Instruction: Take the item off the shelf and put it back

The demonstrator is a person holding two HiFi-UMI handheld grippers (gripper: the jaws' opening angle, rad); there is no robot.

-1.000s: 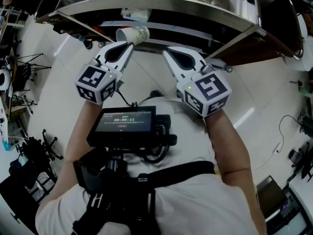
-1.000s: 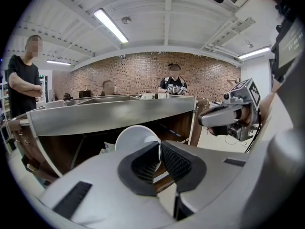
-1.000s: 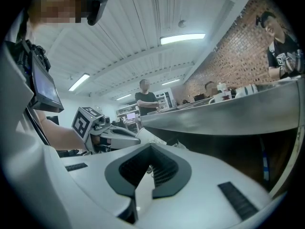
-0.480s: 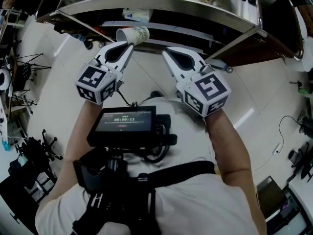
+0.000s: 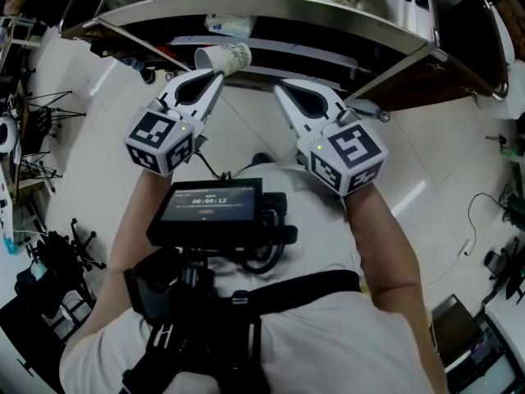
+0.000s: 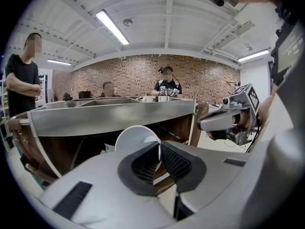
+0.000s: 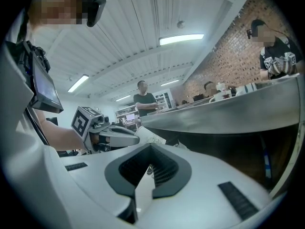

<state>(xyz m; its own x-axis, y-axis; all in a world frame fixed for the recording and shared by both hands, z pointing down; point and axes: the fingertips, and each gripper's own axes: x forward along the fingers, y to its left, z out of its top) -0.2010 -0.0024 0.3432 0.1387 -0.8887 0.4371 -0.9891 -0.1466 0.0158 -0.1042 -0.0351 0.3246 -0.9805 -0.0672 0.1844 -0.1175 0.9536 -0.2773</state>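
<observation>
Leftmost: left gripper (image 5: 215,74) nearly closed, pinching rim wall of paper cup (image 5: 223,57); cup on its side, in air just before shelf (image 5: 271,15). Cup likely light, thin, crushable; pinch stiffer rim, gently. Right gripper (image 5: 279,89): jaws together, empty.

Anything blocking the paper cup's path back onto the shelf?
Nothing visible: the paper cup, pinched at its rim in the left hand-held gripper, sits just before the shelf with no obstacle between.
</observation>
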